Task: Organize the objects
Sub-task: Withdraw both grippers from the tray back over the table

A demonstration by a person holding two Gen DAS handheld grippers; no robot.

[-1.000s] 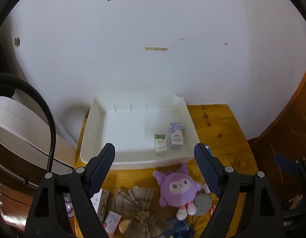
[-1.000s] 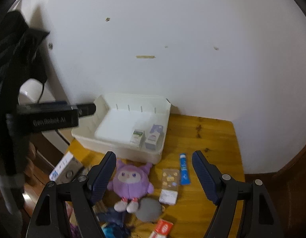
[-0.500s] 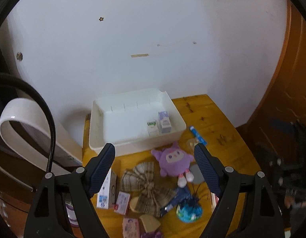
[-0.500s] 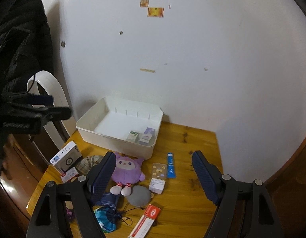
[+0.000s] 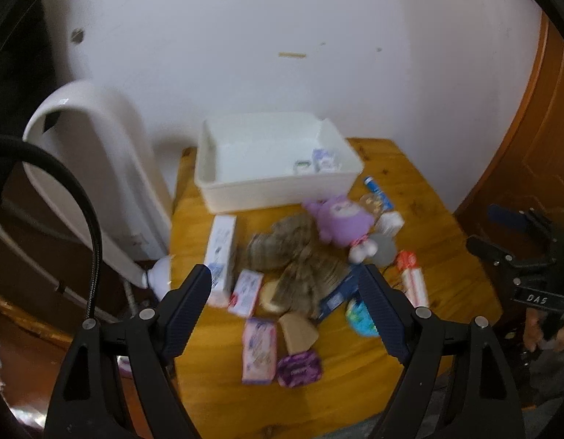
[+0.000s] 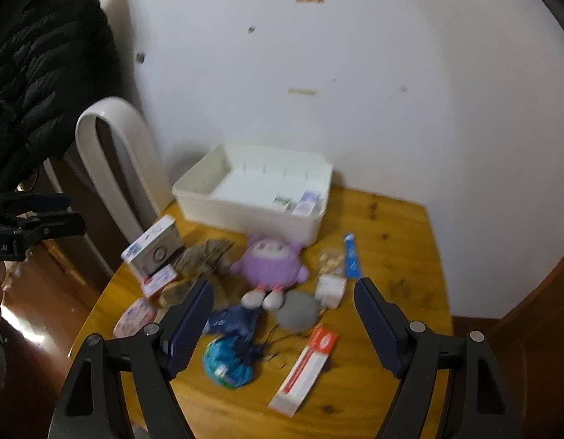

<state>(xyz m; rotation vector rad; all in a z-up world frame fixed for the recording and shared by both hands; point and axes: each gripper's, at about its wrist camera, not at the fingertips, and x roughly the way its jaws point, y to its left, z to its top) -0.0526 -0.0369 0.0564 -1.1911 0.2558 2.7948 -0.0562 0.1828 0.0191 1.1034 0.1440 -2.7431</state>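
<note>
Tools, left (image 5: 285, 285) and right (image 6: 283, 298), both gaping empty, are backing away from the white bin (image 5: 278, 190); you are now surveying the whole cluttered counter (image 6: 391, 241) for a next pick.

- Soft, dim indoor light is falling evenly on the wall (image 6: 355, 73) in both views.
- Motion blur is smearing the clutter on the tabletop (image 5: 420, 197); box print is staying unreadable.
- Fisheye bending is curving the edges, and black corners are ringing each frame.
- A bright glare patch is shining on the floor (image 6: 22, 329) at the right view's left edge.
- The bin (image 5: 278, 190) is casting a faint shadow on the wall.
</note>
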